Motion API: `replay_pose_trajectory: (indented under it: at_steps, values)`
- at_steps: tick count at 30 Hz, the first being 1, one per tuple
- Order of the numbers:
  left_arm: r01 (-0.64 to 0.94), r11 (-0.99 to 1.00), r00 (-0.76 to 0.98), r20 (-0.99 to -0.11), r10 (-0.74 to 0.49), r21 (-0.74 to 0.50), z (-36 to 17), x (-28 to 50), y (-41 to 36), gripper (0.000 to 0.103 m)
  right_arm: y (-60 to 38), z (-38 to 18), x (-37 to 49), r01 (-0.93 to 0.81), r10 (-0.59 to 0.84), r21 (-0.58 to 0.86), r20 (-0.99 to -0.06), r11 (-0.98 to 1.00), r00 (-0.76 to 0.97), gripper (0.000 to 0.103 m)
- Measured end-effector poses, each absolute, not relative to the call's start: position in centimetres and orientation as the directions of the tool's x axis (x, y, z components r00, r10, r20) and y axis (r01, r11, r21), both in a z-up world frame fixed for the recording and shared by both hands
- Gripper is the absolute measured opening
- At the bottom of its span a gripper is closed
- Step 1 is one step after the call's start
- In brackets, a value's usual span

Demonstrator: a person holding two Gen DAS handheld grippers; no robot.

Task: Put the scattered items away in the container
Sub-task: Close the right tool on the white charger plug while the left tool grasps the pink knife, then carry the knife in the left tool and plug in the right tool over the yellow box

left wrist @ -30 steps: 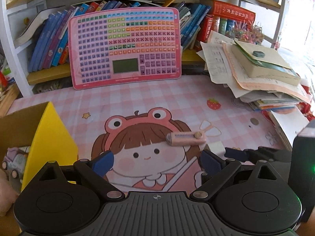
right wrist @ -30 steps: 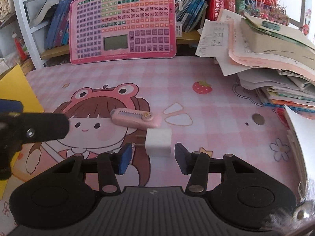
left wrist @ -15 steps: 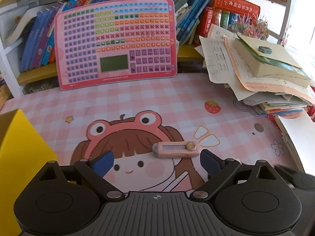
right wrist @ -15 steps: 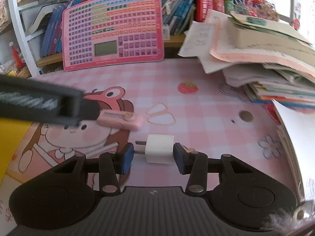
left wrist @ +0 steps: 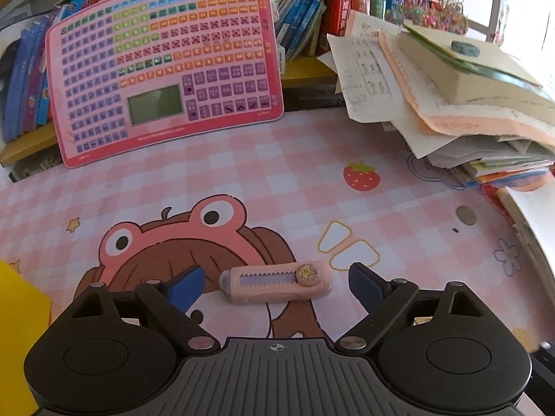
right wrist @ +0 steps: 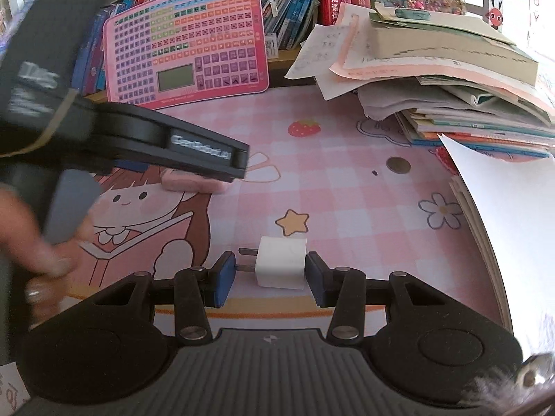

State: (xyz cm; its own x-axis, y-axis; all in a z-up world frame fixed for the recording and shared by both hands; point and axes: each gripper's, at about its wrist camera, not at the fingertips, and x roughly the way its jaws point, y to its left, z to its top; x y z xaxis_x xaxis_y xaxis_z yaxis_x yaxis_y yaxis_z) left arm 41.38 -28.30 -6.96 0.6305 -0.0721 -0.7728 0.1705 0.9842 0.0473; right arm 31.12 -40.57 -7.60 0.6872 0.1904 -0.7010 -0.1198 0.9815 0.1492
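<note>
A pink utility knife (left wrist: 277, 282) lies crosswise on the cartoon desk mat (left wrist: 277, 180), between the blue pads of my left gripper (left wrist: 275, 287). Its jaws are closing, with a small gap left at each end of the knife. In the right wrist view a white plug charger (right wrist: 282, 261) sits in my right gripper (right wrist: 270, 274): one pad presses its body, the other its prongs. The left gripper (right wrist: 173, 145), held by a hand (right wrist: 34, 242), hangs over the knife (right wrist: 194, 183) there. A yellow flap of the container (left wrist: 17, 312) shows at the left edge.
A pink keyboard toy (left wrist: 163, 69) leans on the bookshelf at the back. A tall stack of papers and books (left wrist: 468, 104) fills the right side, with a white sheet (right wrist: 503, 225) jutting over the mat. A coin (left wrist: 465, 215) lies near it.
My left gripper came down and away from the box until the knife lay between its fingers. My right gripper shut on the charger and carried it across the mat.
</note>
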Motion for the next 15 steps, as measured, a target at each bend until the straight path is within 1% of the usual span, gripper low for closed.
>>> replay_pose_trajectory:
  at_steps: [2,4,6,9,15]
  values:
    - [0.176,0.982,0.630,-0.774,-0.063,0.064,-7.24,41.63,-28.49,0.088,-40.69,-7.56,30.84,-0.120,0.195,0.155,-0.702,0.981,0.685,0.042]
    - [0.182,0.981,0.624,-0.779,-0.059,0.072,-7.49,41.86,-28.58,0.082,-40.80,-7.49,30.60,-0.122,0.196,0.155,-0.703,0.980,0.684,0.042]
    - [0.177,0.981,0.620,-0.783,-0.051,0.077,-7.76,42.06,-28.52,0.080,-40.87,-7.44,30.43,-0.122,0.196,0.155,-0.703,0.980,0.684,0.042]
    - [0.165,0.985,0.618,-0.783,-0.069,0.044,-7.71,42.16,-28.02,0.079,-41.00,-7.39,30.29,-0.120,0.195,0.154,-0.704,0.981,0.683,0.042]
    - [0.171,0.984,0.620,-0.781,-0.075,0.041,-7.80,41.88,-27.89,0.078,-41.05,-7.32,30.08,-0.116,0.189,0.150,-0.706,0.982,0.683,0.042]
